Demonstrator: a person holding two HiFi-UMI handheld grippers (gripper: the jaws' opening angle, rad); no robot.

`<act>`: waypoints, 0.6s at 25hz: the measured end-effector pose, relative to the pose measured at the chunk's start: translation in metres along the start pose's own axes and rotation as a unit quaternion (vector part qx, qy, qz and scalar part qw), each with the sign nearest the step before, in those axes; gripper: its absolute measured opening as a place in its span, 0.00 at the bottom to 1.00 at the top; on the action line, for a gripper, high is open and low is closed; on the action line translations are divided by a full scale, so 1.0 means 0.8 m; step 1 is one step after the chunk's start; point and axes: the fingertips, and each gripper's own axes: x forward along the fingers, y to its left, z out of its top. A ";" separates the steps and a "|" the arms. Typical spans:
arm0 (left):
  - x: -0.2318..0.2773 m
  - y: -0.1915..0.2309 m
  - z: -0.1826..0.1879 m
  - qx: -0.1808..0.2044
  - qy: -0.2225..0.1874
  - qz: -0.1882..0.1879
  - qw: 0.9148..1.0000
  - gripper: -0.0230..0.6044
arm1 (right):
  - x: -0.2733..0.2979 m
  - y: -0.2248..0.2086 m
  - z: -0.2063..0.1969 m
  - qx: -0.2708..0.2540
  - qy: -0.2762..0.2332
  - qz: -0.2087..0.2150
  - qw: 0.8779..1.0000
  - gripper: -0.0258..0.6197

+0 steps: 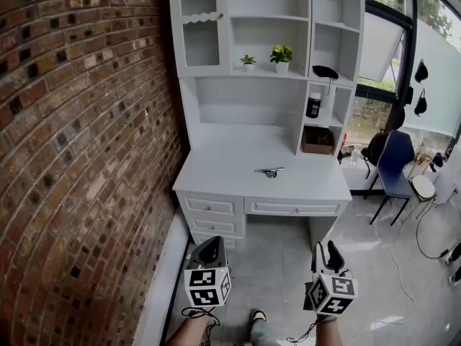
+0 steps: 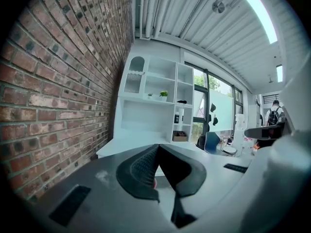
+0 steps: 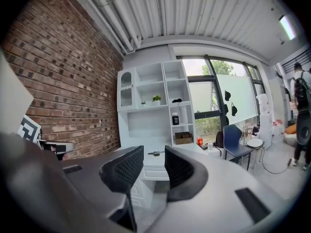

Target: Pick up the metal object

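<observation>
metal object [image 1: 269,171] was seen lying on white desk [image 1: 216,170], well apart from left gripper [image 1: 209,251] and right gripper [image 1: 328,255] | left jaws were found clenched, empty | right jaws were found released, empty

The metal object [image 1: 269,171] lies flat on the white desk [image 1: 216,175].

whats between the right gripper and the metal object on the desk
In the head view, only bare floor and bare desk top lie between the right gripper and the metal object.
</observation>
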 end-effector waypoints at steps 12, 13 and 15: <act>0.135 0.010 0.031 -0.005 0.000 0.029 1.000 0.04 | 0.150 -0.036 0.036 0.001 -0.001 0.033 0.999 0.25; 0.147 0.010 0.034 -0.006 0.000 0.031 1.000 0.04 | 0.163 -0.039 0.039 0.002 0.000 0.035 0.999 0.25; 0.172 0.011 0.040 -0.005 -0.001 0.034 0.999 0.04 | 0.190 -0.046 0.043 0.003 0.001 0.041 0.999 0.25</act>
